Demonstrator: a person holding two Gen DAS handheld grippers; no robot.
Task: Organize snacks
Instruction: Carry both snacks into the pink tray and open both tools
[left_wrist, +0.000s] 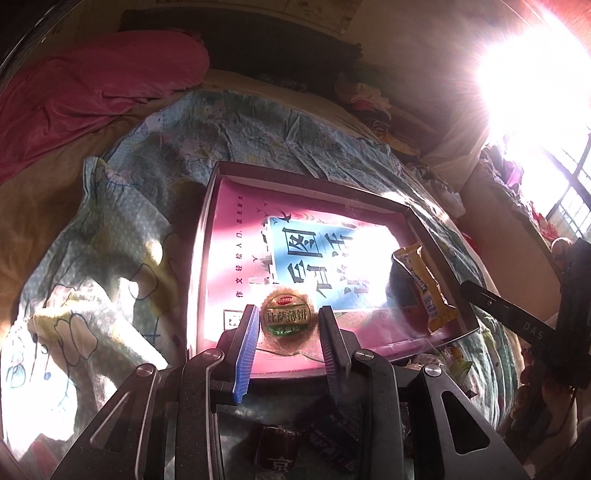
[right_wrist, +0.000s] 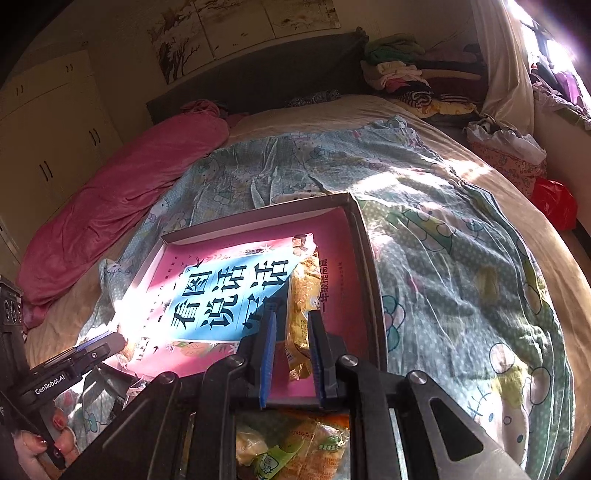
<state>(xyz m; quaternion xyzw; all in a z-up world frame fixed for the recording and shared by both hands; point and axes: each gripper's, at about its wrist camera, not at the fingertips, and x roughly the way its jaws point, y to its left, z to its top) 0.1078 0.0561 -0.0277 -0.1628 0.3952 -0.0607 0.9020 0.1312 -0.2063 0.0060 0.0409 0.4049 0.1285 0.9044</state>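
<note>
A round cracker packet (left_wrist: 287, 320) with a gold and green label sits between the pads of my left gripper (left_wrist: 288, 326), which is shut on it just over the near edge of a shallow pink box (left_wrist: 202, 258). A blue label with large characters covers the box floor. My right gripper (right_wrist: 291, 328) is shut on a long yellow snack packet (right_wrist: 303, 295), held over the right side of the same box (right_wrist: 369, 258). In the left wrist view that yellow packet (left_wrist: 424, 288) hangs by the box's right wall, with a right gripper finger (left_wrist: 484, 301) beside it.
The box rests on a cartoon-print quilt (right_wrist: 461, 258) on a bed. Loose snack packets (right_wrist: 295, 443) (left_wrist: 277, 450) lie under both grippers at the near edge. A pink blanket (right_wrist: 110, 221) lies left and piled clothes (right_wrist: 399, 74) at the head. A hand (right_wrist: 48, 435) holds the left gripper's handle.
</note>
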